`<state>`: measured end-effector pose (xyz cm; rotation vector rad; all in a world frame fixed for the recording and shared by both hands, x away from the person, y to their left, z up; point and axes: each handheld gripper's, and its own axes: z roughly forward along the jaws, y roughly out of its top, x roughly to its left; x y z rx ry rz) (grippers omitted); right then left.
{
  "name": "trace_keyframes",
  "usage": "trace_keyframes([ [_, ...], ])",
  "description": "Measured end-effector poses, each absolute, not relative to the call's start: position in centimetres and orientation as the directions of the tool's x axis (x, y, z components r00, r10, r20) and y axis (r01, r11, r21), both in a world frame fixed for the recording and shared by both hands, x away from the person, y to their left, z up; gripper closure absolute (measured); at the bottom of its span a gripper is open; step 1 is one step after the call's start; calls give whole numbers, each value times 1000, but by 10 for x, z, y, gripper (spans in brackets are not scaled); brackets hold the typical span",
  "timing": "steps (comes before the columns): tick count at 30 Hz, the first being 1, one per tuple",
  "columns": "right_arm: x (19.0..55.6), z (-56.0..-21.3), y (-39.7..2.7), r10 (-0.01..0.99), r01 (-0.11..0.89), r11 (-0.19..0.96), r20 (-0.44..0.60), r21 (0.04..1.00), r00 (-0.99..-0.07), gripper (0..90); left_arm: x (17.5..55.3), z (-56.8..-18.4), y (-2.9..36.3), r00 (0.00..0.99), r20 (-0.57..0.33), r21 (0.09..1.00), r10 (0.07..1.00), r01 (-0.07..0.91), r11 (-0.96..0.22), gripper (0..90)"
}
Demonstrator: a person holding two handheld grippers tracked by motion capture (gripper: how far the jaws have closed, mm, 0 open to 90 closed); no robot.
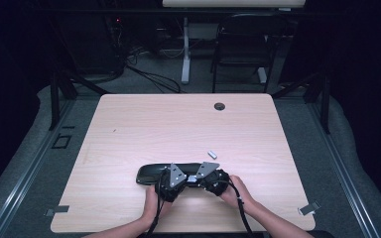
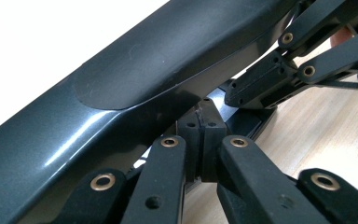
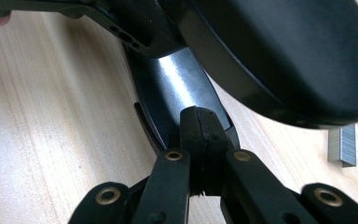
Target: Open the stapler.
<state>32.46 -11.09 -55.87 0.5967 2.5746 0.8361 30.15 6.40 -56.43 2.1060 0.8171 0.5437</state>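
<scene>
**A:** Where's the stapler?

**B:** The black stapler point(image 1: 151, 174) lies lengthwise on the wooden table point(image 1: 129, 129), near its front edge, at about 6 o'clock from the table's middle. Its left end sticks out free; both grippers sit over its right half.

**A:** And the grippers?

**B:** The left gripper point(image 2: 200, 128) has its jaws clenched together — pads meeting right under the stapler's glossy top arm, touching the body. The right gripper point(image 3: 199, 122) is clenched too, its tips pressed against the shiny metal part beneath the rounded black end. I cannot tell whether either pinches any part of it.

**A:** Anything else nearby?

**B:** A strip of staples point(image 1: 212, 154) lies on the table at roughly 1 o'clock from the grippers — near, not touching.
</scene>
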Motion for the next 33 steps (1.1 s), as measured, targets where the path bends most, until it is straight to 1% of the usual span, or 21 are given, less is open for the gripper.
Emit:
trace_keyframes([
  [11,324,-559,-111,501,277,731,-215,623,-839,900,299,-565,62,687,127,807,716,348,-477,899],
  [20,324,-561,-114,504,278,719,-203,637,-840,900,297,-565,60,690,134,820,712,326,-470,899],
  [28,321,-563,-116,507,263,707,-210,656,-836,900,298,-566,57,710,118,830,695,314,-462,900],
  [33,320,-564,-117,512,259,704,-220,661,-831,900,299,-566,58,713,123,827,690,310,-468,900],
])
